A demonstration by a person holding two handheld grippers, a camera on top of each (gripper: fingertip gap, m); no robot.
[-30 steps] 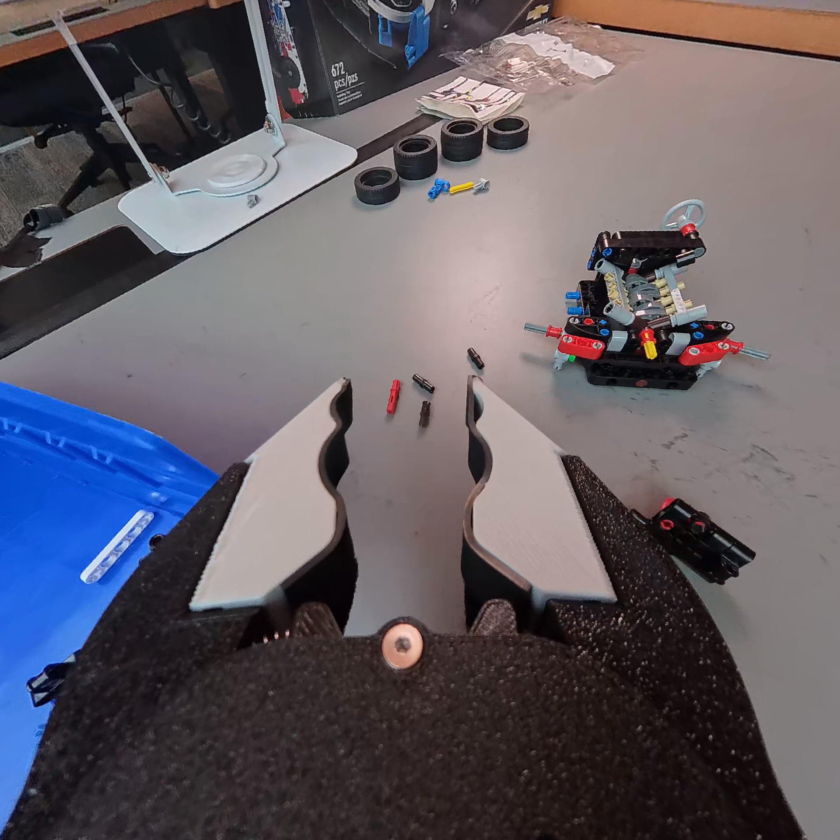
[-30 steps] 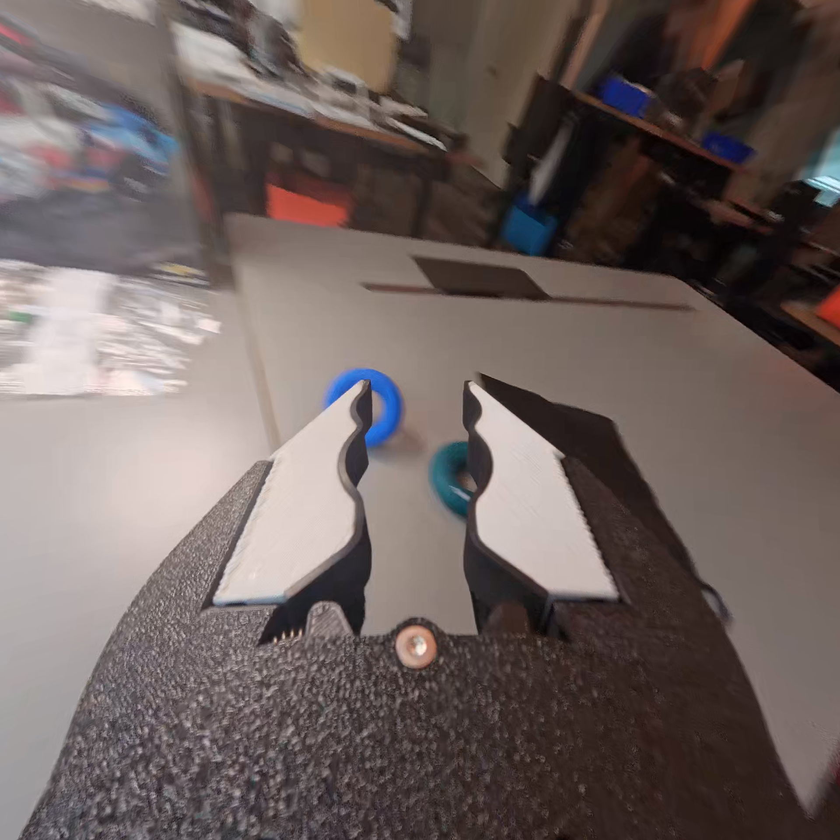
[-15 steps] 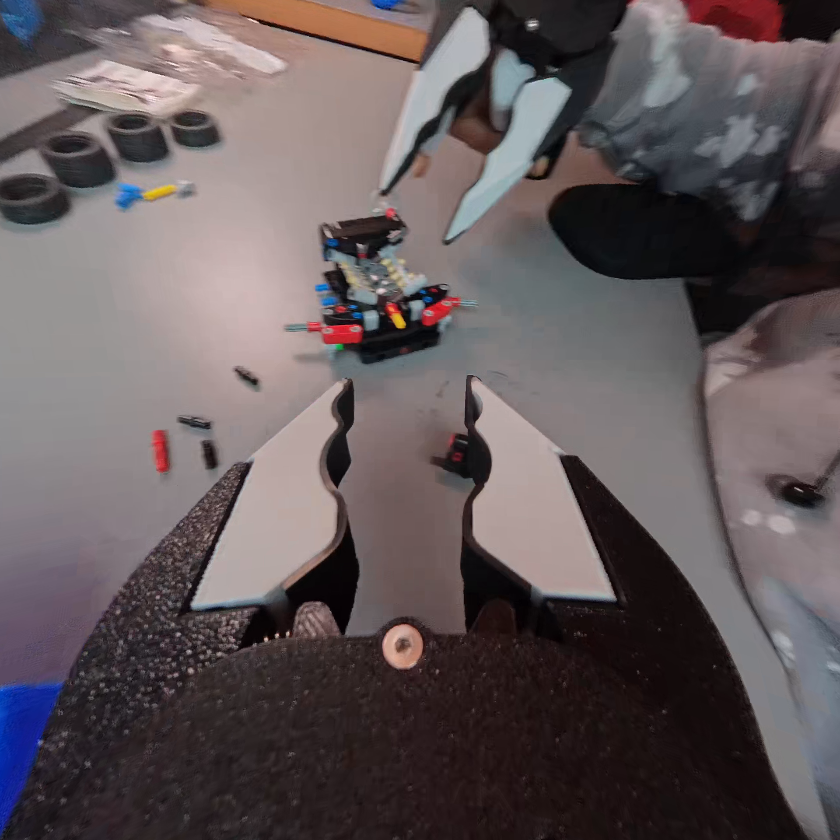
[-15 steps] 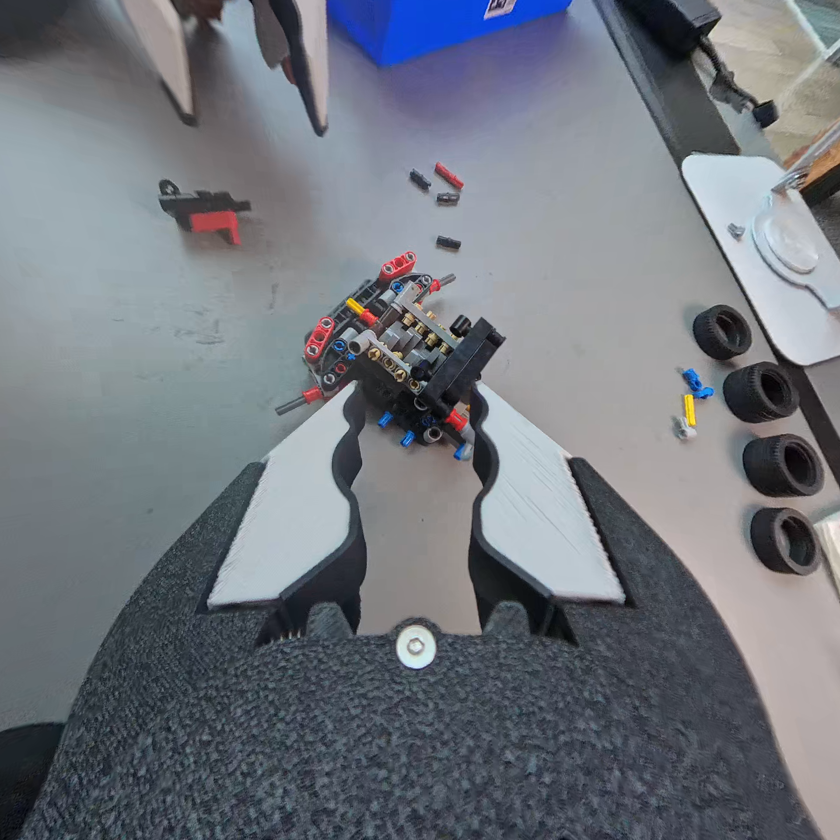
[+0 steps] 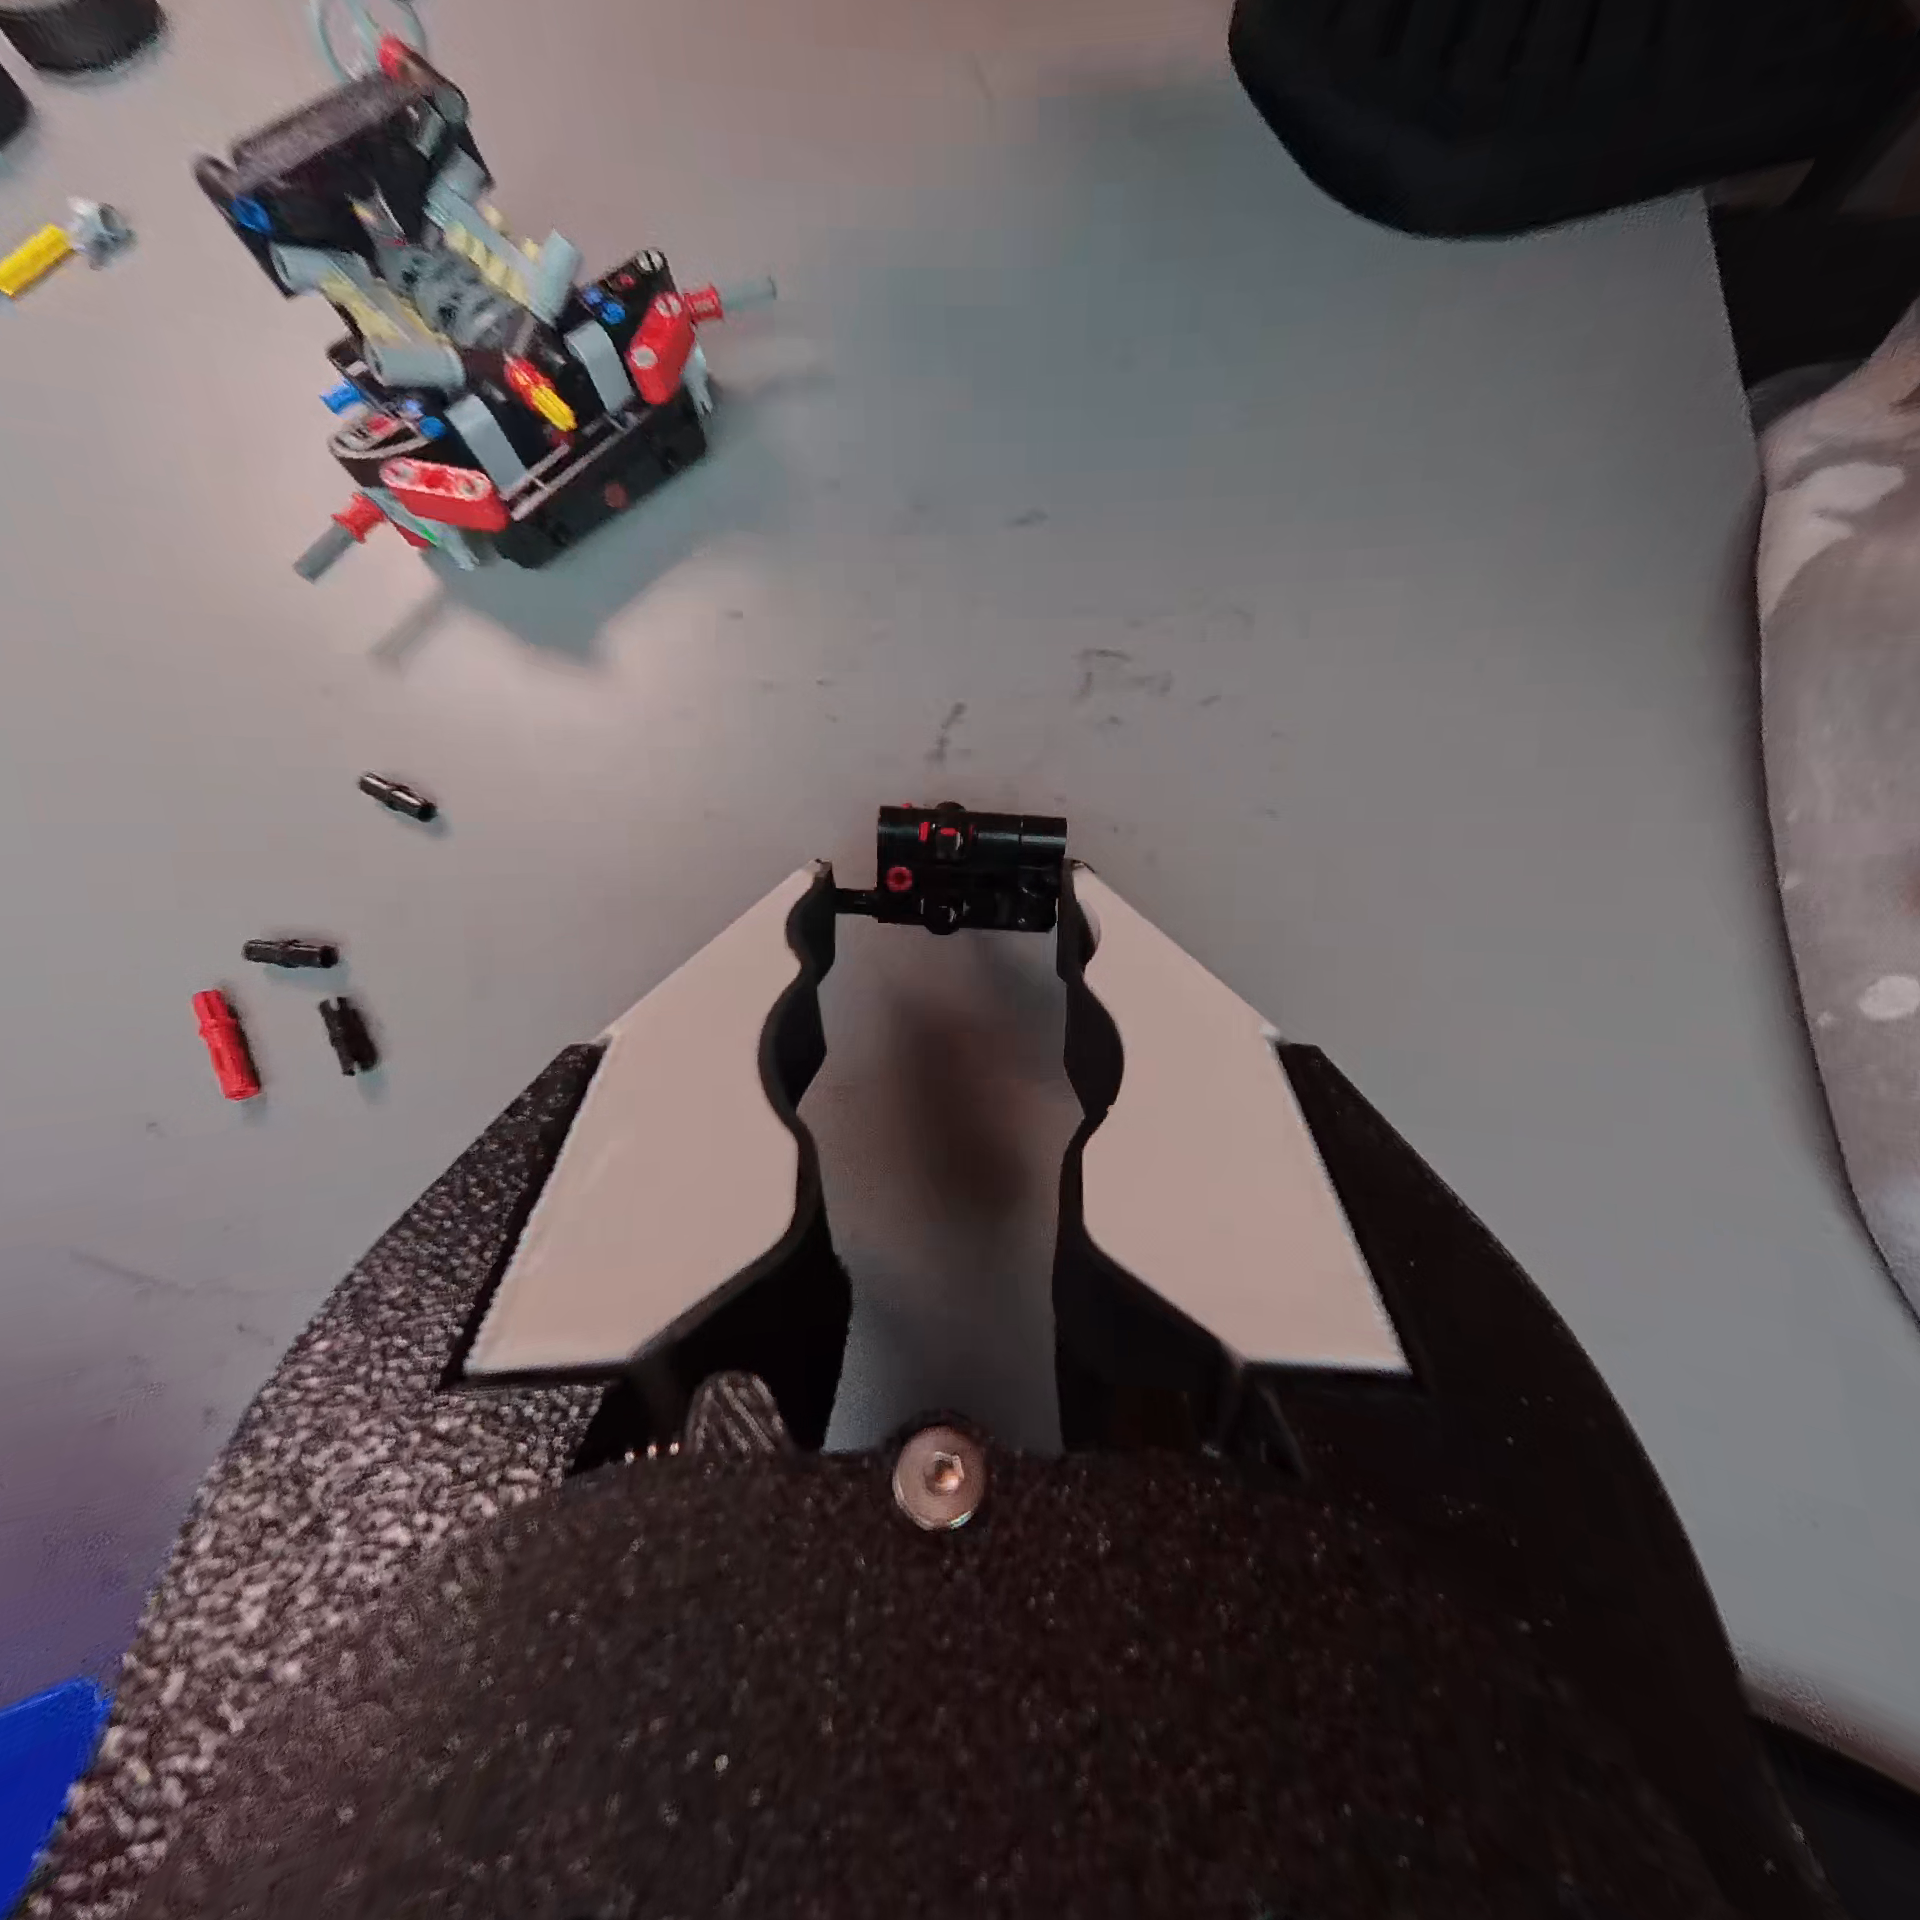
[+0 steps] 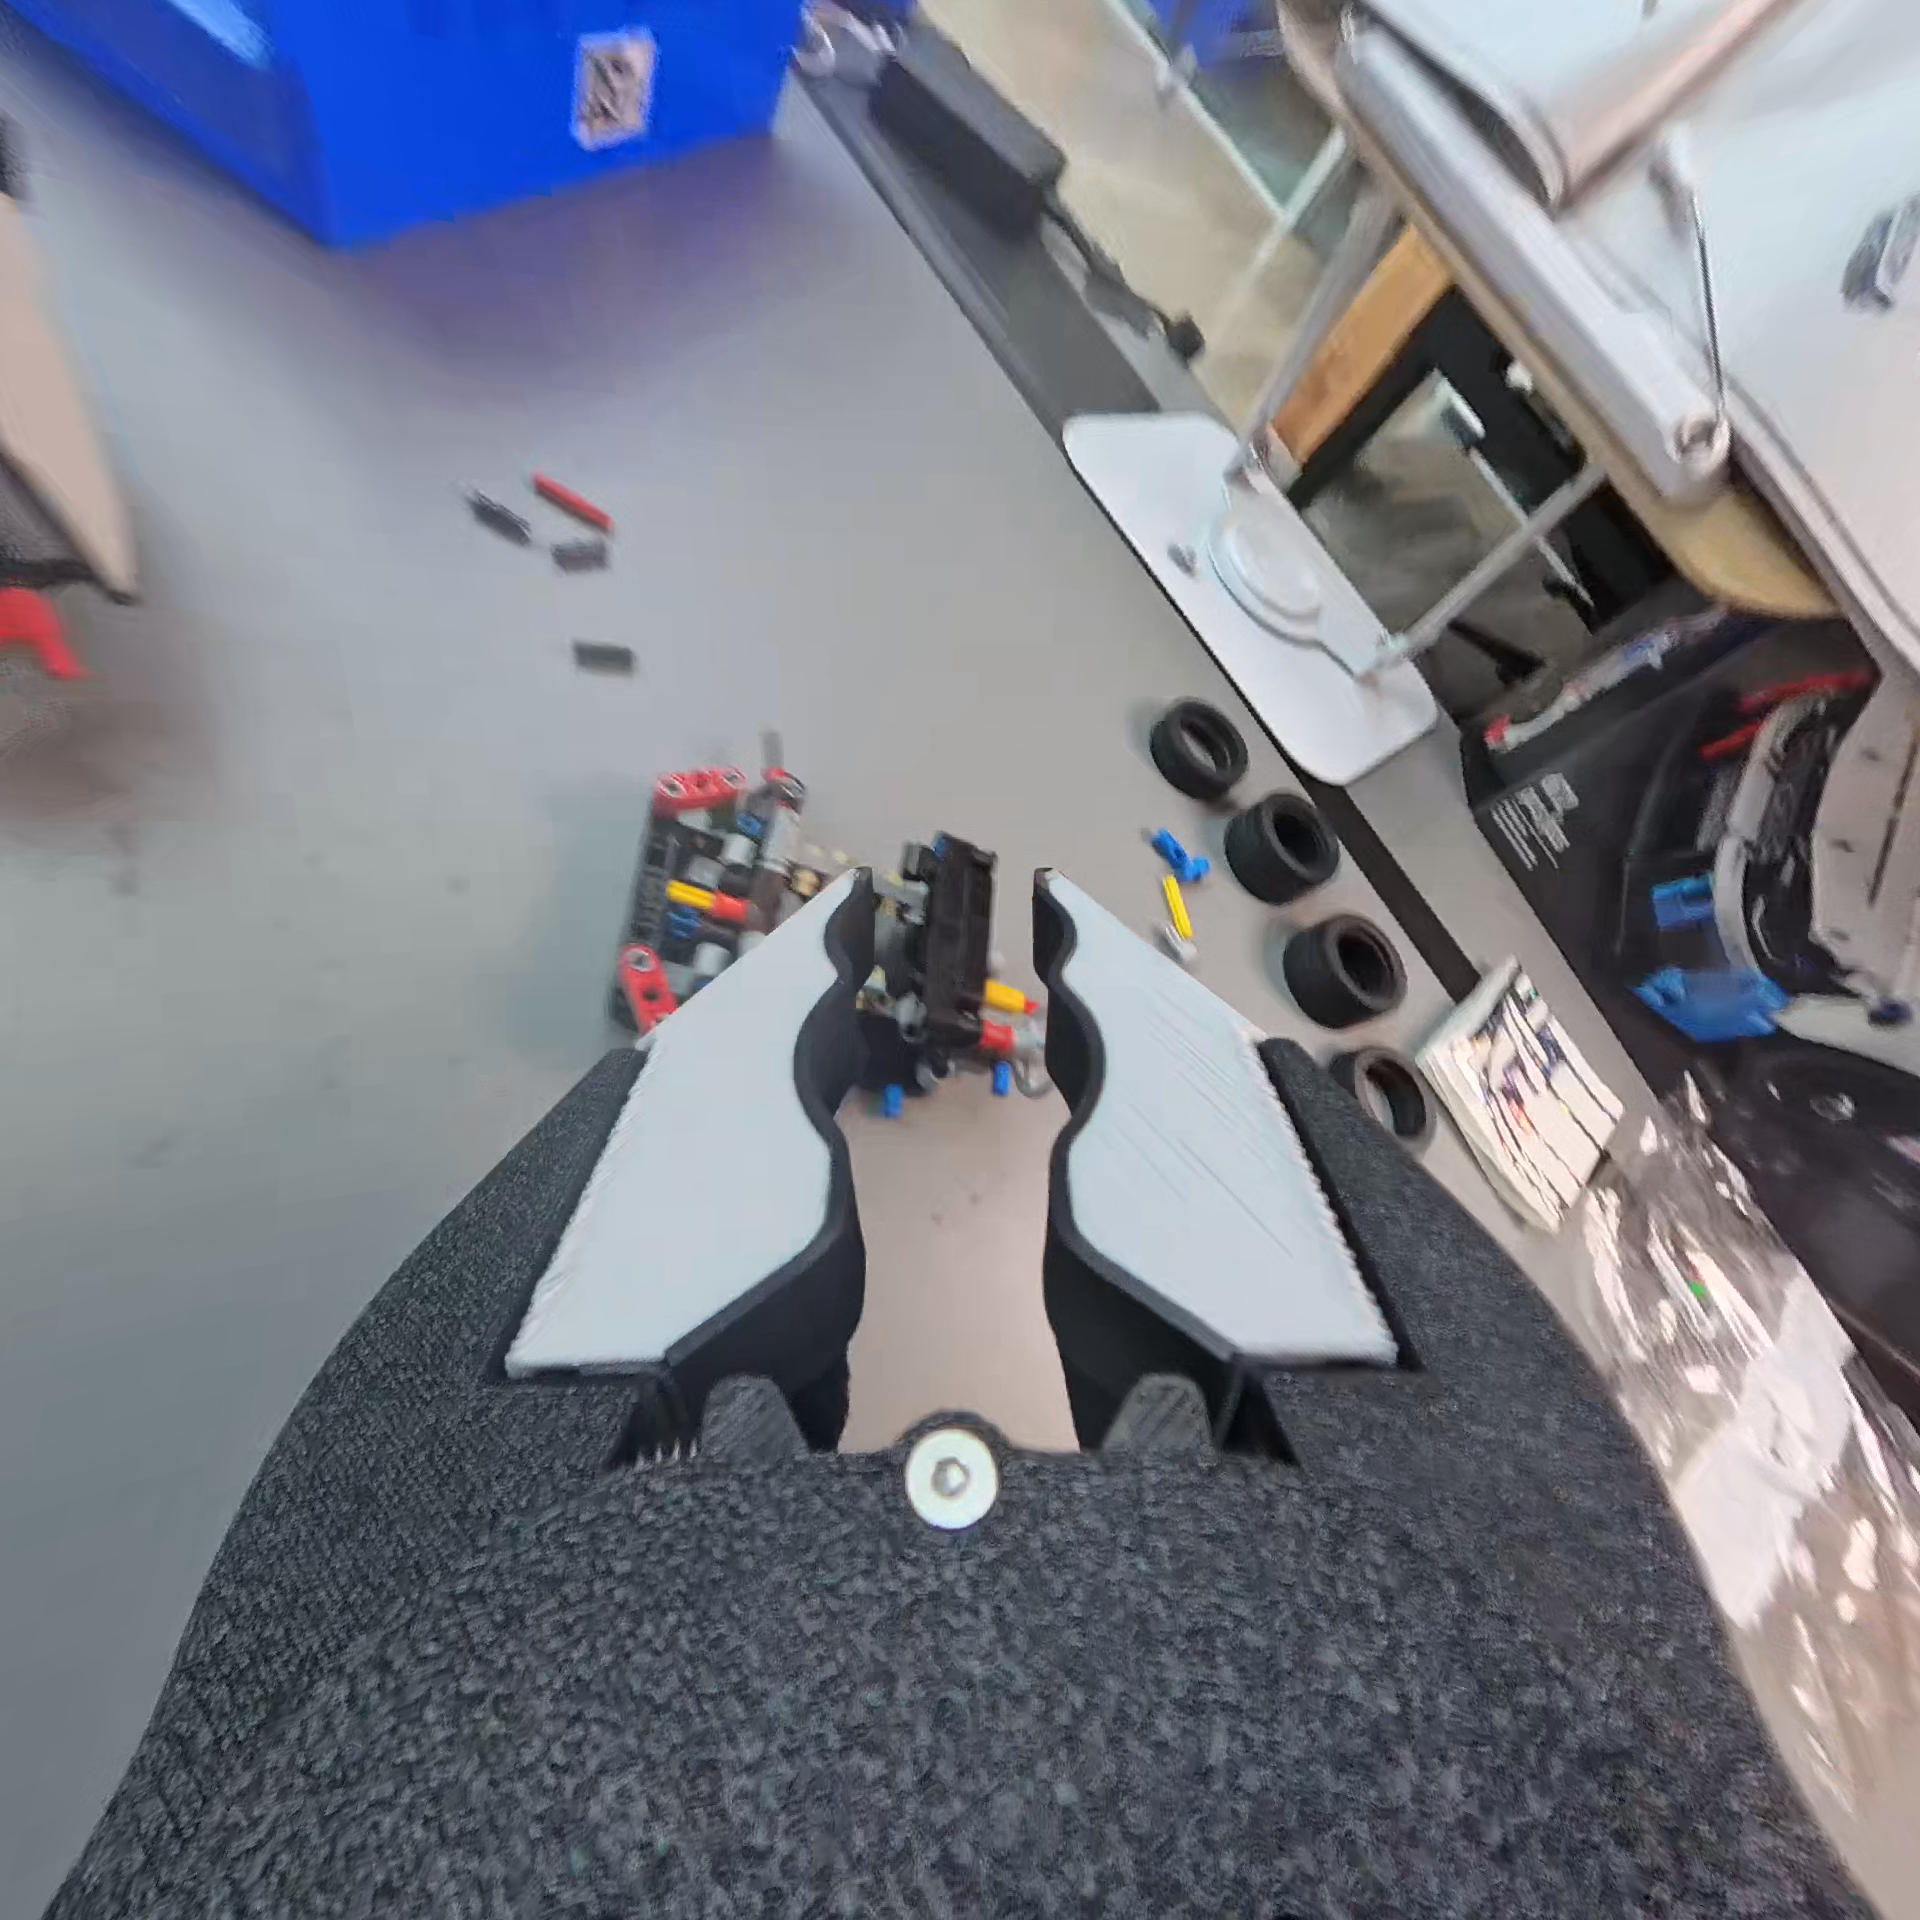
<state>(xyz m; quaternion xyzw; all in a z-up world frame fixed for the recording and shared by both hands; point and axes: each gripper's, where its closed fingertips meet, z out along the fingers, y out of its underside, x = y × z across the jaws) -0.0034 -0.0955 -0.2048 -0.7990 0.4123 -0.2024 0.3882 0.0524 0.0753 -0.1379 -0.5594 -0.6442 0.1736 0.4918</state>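
We are seeing the left hand-held gripper (image 5: 943,883) sitting low over the grey desk (image 5: 1299,582) with its fingers apart, and a small black block with red pins (image 5: 969,868) is lying between the two fingertips; whether the tips are touching it we cannot tell. Off to the left, a red pin (image 5: 225,1043) and three short black pins (image 5: 348,1035) are lying loose on the desk. Farther out on that side, a partly built brick model (image 5: 468,343) in black, grey and red is standing well apart from the small block.

We are seeing the right hand-held gripper (image 6: 945,888) reaching over that same brick model, its fingers spread, with the model's black upright end showing in the gap between the tips. Just to the right, a yellow pin (image 6: 1177,902) and a blue piece (image 6: 1179,852) are lying on the desk, and beyond them four black tyres (image 6: 1281,844) are sitting in a row near the desk's edge. A blue bin (image 6: 436,114) is standing at the far end.
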